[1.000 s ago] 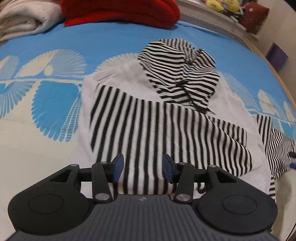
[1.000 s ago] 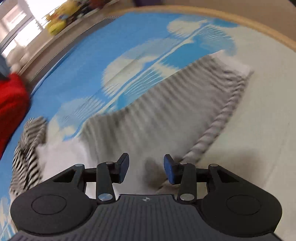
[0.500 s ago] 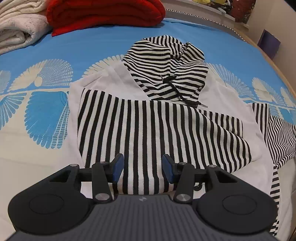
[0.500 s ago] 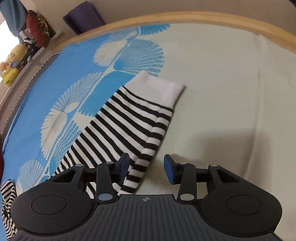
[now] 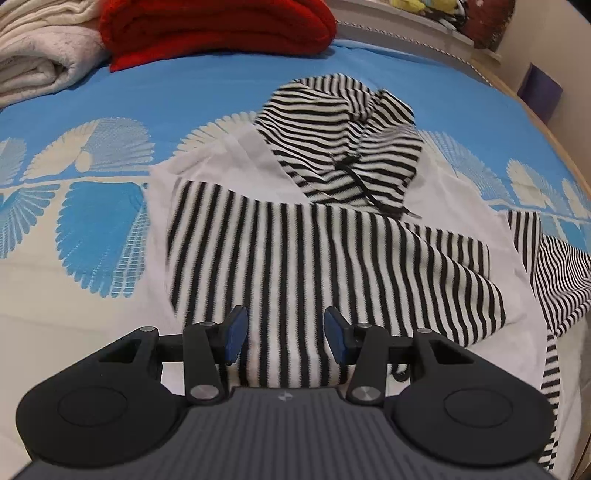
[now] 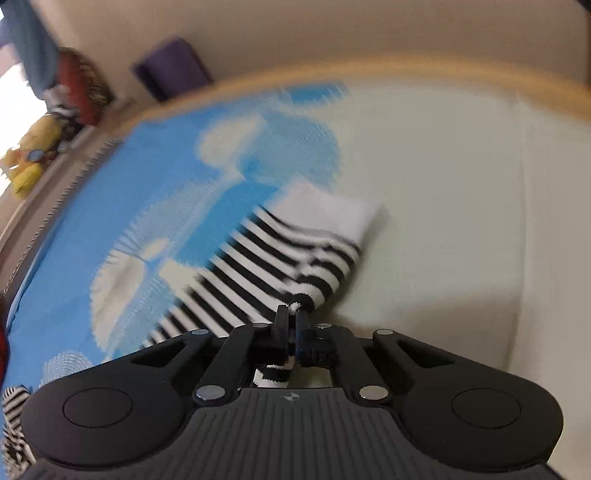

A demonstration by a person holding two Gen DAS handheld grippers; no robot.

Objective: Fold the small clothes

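A small black-and-white striped hoodie (image 5: 332, 251) lies on the bed, one sleeve folded across its white body, its striped hood (image 5: 340, 147) at the far end. My left gripper (image 5: 282, 332) is open and empty, hovering over the near hem. My right gripper (image 6: 291, 314) is shut on the edge of the other striped sleeve (image 6: 266, 269), near its white cuff (image 6: 328, 210). That sleeve also shows at the right edge of the left wrist view (image 5: 557, 273).
The bed cover (image 5: 92, 229) is blue and cream with fan patterns. A red blanket (image 5: 214, 26) and a cream blanket (image 5: 40, 55) are piled at the far end. A wooden bed rim (image 6: 369, 74), a purple box (image 6: 170, 66) and a yellow plush toy (image 6: 33, 151) lie beyond.
My right gripper has closed on the striped sleeve edge; it was open half a second ago. The left gripper has shifted slightly over the hoodie and stays open.
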